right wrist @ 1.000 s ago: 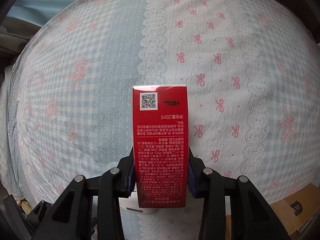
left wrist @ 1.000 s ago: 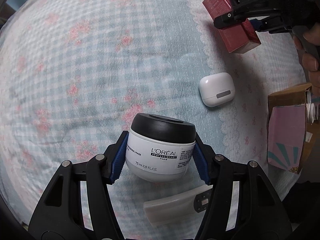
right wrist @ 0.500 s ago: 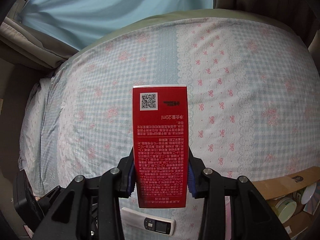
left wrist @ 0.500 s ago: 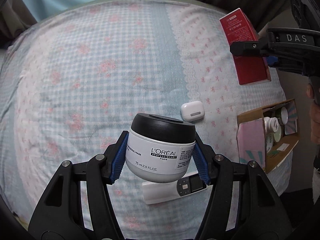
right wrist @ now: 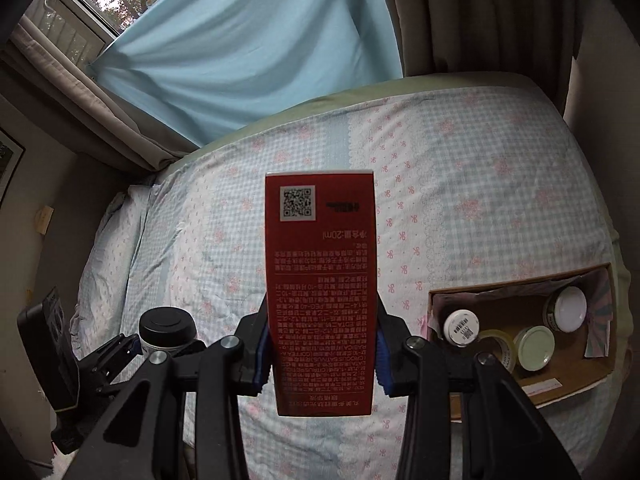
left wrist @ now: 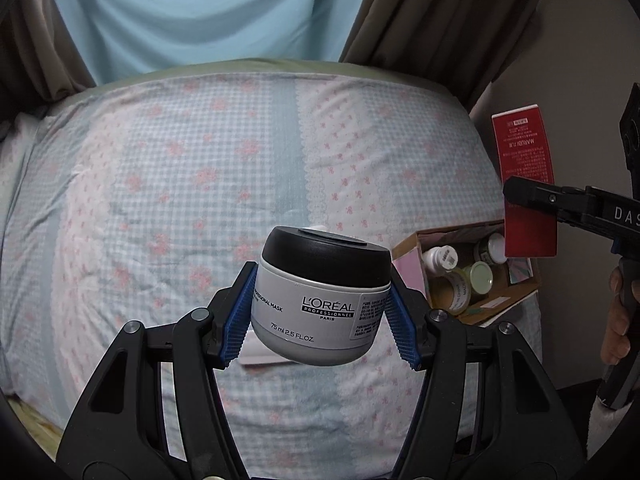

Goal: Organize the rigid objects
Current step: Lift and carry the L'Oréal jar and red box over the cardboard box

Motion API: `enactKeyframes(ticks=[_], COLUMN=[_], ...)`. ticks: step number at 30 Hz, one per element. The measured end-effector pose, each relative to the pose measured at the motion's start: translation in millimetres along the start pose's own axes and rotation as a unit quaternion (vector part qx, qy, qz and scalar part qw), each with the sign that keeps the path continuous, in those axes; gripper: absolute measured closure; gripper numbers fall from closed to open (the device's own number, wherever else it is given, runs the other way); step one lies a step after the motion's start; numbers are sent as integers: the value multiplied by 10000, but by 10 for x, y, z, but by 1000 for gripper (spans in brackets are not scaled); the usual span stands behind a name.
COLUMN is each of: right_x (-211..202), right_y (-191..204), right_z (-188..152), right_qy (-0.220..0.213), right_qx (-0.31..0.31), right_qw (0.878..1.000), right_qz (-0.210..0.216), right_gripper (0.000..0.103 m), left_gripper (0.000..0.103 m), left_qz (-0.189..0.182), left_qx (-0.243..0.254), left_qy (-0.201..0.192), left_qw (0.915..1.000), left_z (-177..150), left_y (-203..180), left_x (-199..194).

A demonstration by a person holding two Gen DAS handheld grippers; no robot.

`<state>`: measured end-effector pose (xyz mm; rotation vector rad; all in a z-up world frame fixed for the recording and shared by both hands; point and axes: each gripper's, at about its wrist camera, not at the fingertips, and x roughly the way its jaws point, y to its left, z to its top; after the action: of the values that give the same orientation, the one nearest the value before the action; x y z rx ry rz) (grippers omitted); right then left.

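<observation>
A bed [left wrist: 200, 184] fills the space ahead of and below the left gripper [left wrist: 320, 316], covered with a pale blue gingham sheet [right wrist: 500, 184] printed with pink flowers and bows, divided by white lace strips. A green edge [left wrist: 256, 70] shows along its far side. Beyond it hangs a light blue curtain [right wrist: 248, 40] flanked by brown drapes [left wrist: 420, 12]. Up and left of the right gripper [right wrist: 320, 350], a window [right wrist: 84, 4] shows trees and daylight. Plain beige walls [right wrist: 600, 48] stand to the right.
</observation>
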<state>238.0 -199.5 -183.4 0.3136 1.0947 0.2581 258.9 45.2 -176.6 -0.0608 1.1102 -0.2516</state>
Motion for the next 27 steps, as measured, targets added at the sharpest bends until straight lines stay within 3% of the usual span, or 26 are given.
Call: enactKeyframes(ticks=[7,16,27], right_x=[-566,-1020,-886], right_y=[-695,-1649,-2637], right_z=[-310,-533,-589], right_qy=[-181,-285,-167], right_qx=[238,620,1377], right_qw=[9994,9958,9869], right_qz=[-191,-606,-822], right_gripper=[65,65,65], left_gripper=[46,46,46], left_qz=[-220,-617,-862], left_qx=[36,225,750], left_qy=[-144,18,471], left_qw=[9996,9978,9923], left_z=[-155,-299,-83], left_y=[-697,-1636,-2480], left_x=[-89,276,1077])
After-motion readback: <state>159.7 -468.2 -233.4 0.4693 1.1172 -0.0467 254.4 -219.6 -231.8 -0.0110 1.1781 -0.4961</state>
